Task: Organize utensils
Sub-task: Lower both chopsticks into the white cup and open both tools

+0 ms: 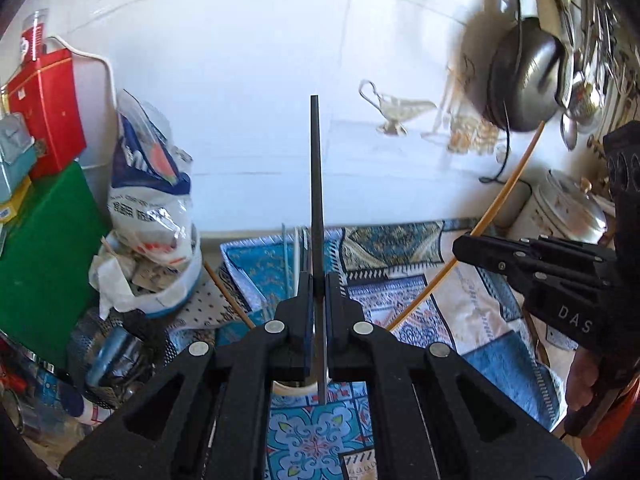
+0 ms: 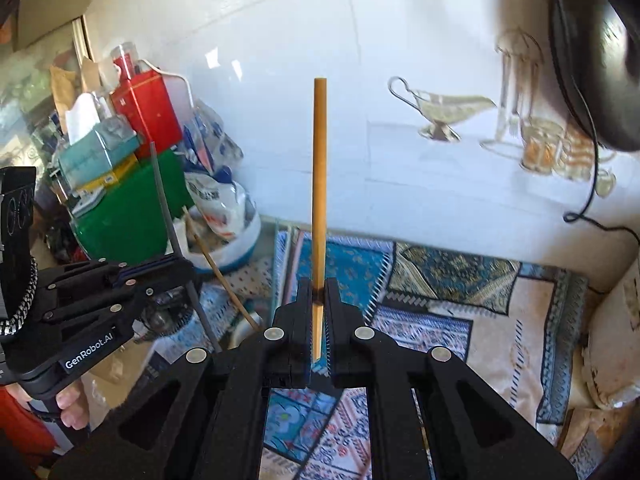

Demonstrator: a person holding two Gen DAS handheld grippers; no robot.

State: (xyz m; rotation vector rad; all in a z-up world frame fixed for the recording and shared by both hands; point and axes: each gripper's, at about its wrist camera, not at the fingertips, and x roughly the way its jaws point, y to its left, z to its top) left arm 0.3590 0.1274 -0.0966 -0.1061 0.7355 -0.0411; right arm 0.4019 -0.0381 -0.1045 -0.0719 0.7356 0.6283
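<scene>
White tiled wall (image 1: 240, 80) fills the background, with a patterned blue cloth (image 1: 400, 264) spread over the desk below it. At the left edge a green board (image 1: 44, 248) leans behind a plastic bag (image 1: 152, 200) of packets, and a red box (image 1: 48, 112) sits higher up. A dark pan (image 1: 520, 76) hangs at the upper right. Lower on the desk a white cup (image 1: 298, 390) shows under the fingers, and more sticks stand near it.

The left gripper (image 1: 319, 292) has its fingers pinched tight on a dark chopstick (image 1: 316, 180), which points up and away, clear of the desk. The right gripper (image 2: 319, 300) likewise clamps a bamboo chopstick (image 2: 320, 160), also raised.

Both sticks are gripped near the lower end, so most of their length is unsupported. A quick swing could pivot either stick in the pads or let it slide out. The two grippers sit close together, so the long bamboo stick could cross the other gripper or clip the hanging pan and its cord.
</scene>
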